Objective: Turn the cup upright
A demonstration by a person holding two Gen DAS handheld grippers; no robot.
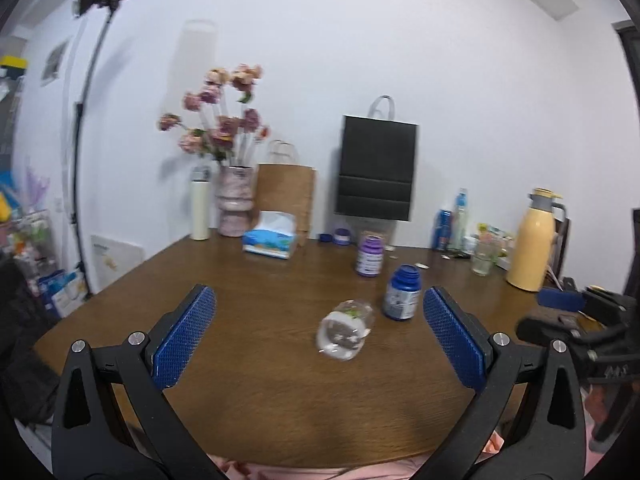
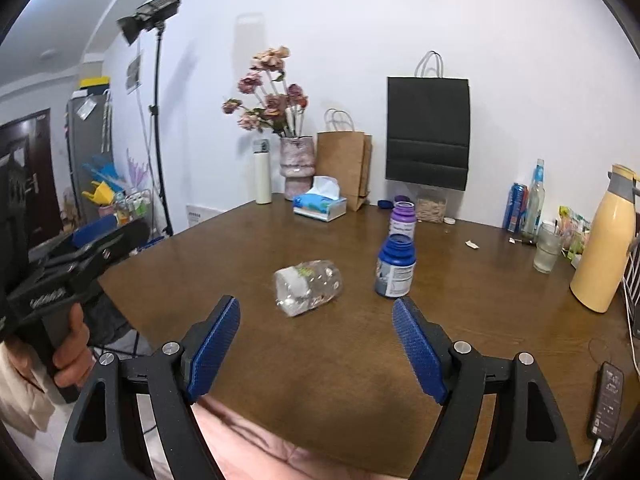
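Both grippers, left gripper (image 1: 320, 300) and right gripper (image 2: 316, 312), hover over the near table edge, jaws wide open, holding nothing. The clear plastic cup (image 2: 308, 286) lies sideways mid wooden table (image 2: 280, 380), left of a blue-capped bottle (image 2: 395, 266).

Brown wooden table (image 2: 320, 360) bears a tipped clear cup (image 2: 308, 286), bottles, bags

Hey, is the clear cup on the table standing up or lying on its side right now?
On its side. The clear cup lies flat on the wooden table, one round end facing the camera, untouched, beside the upright blue bottle.
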